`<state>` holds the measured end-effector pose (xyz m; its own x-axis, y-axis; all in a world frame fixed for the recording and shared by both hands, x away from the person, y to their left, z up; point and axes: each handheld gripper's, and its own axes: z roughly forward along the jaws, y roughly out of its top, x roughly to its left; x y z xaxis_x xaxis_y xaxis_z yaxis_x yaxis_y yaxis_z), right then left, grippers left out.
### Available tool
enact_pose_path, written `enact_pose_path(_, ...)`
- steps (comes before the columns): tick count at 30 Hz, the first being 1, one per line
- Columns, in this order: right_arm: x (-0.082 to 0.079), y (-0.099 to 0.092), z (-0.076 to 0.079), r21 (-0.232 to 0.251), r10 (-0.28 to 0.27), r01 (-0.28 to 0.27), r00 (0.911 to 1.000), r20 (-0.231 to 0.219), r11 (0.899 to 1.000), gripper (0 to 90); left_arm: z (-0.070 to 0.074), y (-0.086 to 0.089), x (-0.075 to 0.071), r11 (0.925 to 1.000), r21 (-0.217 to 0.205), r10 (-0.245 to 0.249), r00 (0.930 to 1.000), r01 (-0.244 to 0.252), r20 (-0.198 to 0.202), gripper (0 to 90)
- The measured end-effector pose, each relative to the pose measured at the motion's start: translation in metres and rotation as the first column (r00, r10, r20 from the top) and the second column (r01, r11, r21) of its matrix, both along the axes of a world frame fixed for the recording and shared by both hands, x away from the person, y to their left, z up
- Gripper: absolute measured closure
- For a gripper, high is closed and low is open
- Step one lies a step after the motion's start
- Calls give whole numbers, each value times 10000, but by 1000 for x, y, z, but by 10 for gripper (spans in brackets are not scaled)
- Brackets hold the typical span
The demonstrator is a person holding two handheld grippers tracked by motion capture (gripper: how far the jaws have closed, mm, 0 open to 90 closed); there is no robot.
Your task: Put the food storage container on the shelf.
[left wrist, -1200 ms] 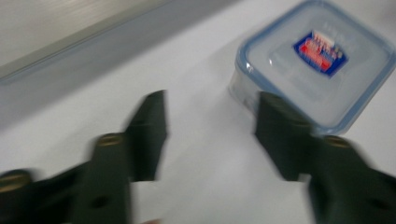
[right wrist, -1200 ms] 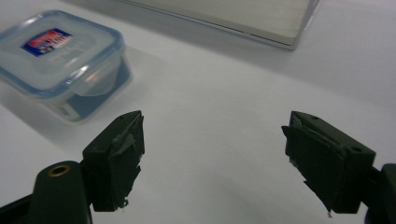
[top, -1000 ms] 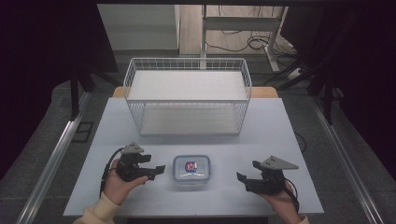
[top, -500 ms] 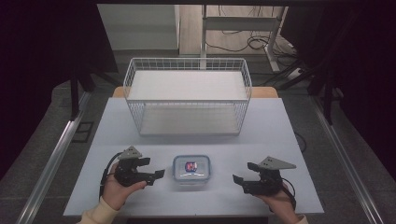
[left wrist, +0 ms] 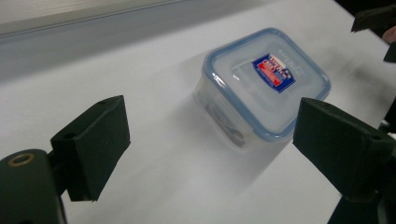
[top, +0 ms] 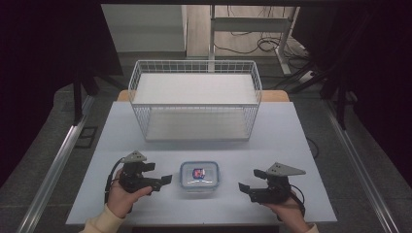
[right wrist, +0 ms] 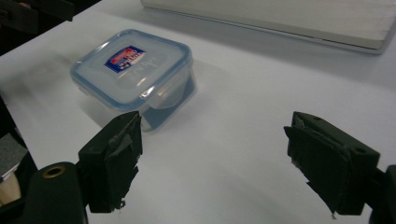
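One clear plastic box with a blue-rimmed lid (top: 199,175) is seen at lower centre on the white table (top: 291,131), one white wire basket (top: 194,104) above; two grippers, left gripper (top: 163,180) and right gripper (top: 243,187), are held with jaws just opened wider, nothing gripped.

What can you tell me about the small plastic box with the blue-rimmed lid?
The box is a small, rounded-square container of clear plastic. Its clear lid has a blue rim, side flaps and a red-and-blue label in the middle. The lid is on. It stands upright on the white table, in front of the wire basket, between both tools. Nothing touches it.
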<state>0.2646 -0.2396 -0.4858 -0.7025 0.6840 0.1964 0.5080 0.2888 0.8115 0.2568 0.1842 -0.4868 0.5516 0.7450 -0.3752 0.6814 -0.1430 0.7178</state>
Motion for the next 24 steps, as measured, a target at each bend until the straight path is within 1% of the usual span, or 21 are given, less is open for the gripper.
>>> enact_pose_path(1,0,0,0,0,0,0,10000,0,10000,179,0,0,0,10000,0,0,10000,0,0,102)
enact_pose_path(3,0,3,0,46,29,-29,10000,-79,10000,177,0,1,1,9999,-138,7,9999,-8,-119,102)
enact_pose_path(4,1,5,0,44,81,-81,9998,-166,10000,175,-1,1,1,9998,-179,26,9998,-29,-172,102)
enact_pose_path(6,1,11,0,20,13,-12,9991,-422,10000,175,-1,0,2,9996,-289,38,9996,-46,-274,102)
enact_pose_path(7,2,12,-1,64,-7,10,9987,-501,10000,176,-1,0,4,9989,-467,26,9990,-47,-445,102)
enact_pose_path(8,2,13,-1,110,19,-13,9985,-543,9999,177,-1,-1,5,9983,-584,21,9986,-52,-530,100)
enact_pose_path(9,3,13,-1,115,56,-49,9980,-635,9999,179,-1,-1,5,9983,-584,21,9986,-52,-530,98)
enact_pose_path(11,3,15,0,121,104,-96,9975,-694,9999,181,-1,-4,9,9970,-768,13,9971,-71,-761,94)
enact_pose_path(12,4,16,0,178,163,-150,9970,-757,9997,182,-1,-4,9,9970,-768,13,9971,-71,-761,91)
enact_pose_path(13,4,17,1,191,182,-168,9968,-779,9997,182,-1,-7,11,9964,-848,-42,9956,-38,-941,85)
enact_pose_path(14,5,18,1,217,229,-211,9962,-840,9995,181,-1,-7,11,9964,-848,-42,9956,-38,-941,81)
enact_pose_path(15,5,19,2,246,229,-208,9955,-920,9995,181,-2,-10,15,9955,-950,-83,9926,-33,-1215,77)
enact_pose_path(16,5,19,2,246,229,-208,9955,-920,9995,181,-2,-10,15,9955,-950,-83,9926,-33,-1215,75)
enact_pose_path(17,8,22,3,343,305,-269,9936,-1084,9990,178,-4,-13,19,9936,-1132,-161,9878,-16,-1551,75)
enact_pose_path(18,8,22,3,343,305,-269,9936,-1084,9990,178,-4,-13,19,9936,-1132,-161,9878,-16,-1551,75)
enact_pose_path(19,11,27,3,471,356,-297,9909,-1299,9984,174,-7,-16,24,9913,-1319,-277,9818,27,-1880,75)
enact_pose_path(20,13,29,2,504,392,-323,9890,-1427,9982,171,-7,-16,24,9913,-1319,-277,9818,27,-1880,75)
enact_pose_path(21,13,29,2,504,392,-323,9890,-1427,9982,171,-9,-19,27,9896,-1436,-330,9788,37,-2020,75)
enact_pose_path(22,17,34,0,551,424,-335,9848,-1682,9979,169,-12,-21,31,9872,-1590,-455,9737,96,-2233,75)
enact_pose_path(23,19,35,0,564,424,-327,9827,-1804,9979,166,-12,-21,31,9872,-1590,-455,9737,96,-2233,75)
enact_pose_path(24,19,35,0,564,424,-327,9827,-1804,9979,166,-15,-23,33,9860,-1666,-500,9706,104,-2353,75)
